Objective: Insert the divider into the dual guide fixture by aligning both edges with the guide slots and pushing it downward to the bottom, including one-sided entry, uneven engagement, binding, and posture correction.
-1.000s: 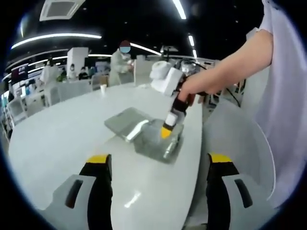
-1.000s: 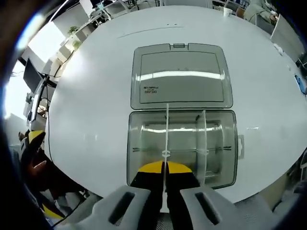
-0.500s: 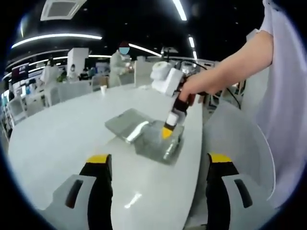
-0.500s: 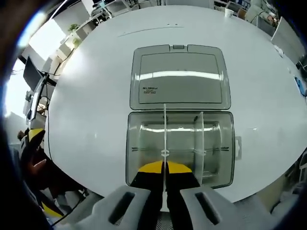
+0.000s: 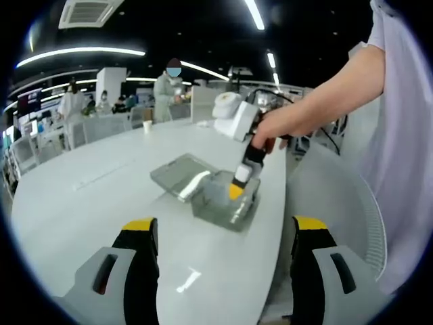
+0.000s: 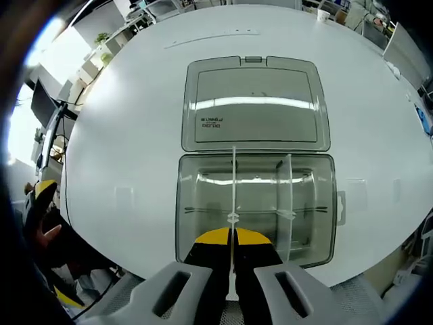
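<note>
White table (image 6: 122, 135), right tongs (image 6: 232, 245) pinching divider (image 6: 234, 189), left tongs (image 5: 223, 233) apart

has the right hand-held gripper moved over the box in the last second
Yes, slightly: in the left gripper view the right hand-held gripper leans more rightward above the box, tips still inside.

Large round white worktop (image 5: 81, 203), glossy, reflecting overhead lights. Dark ceiling with long curved light strips (image 5: 78, 53) and a square vent (image 5: 86, 12). Far side: white desks and chairs (image 5: 101, 125), people in white coats standing (image 5: 169, 91).
</note>
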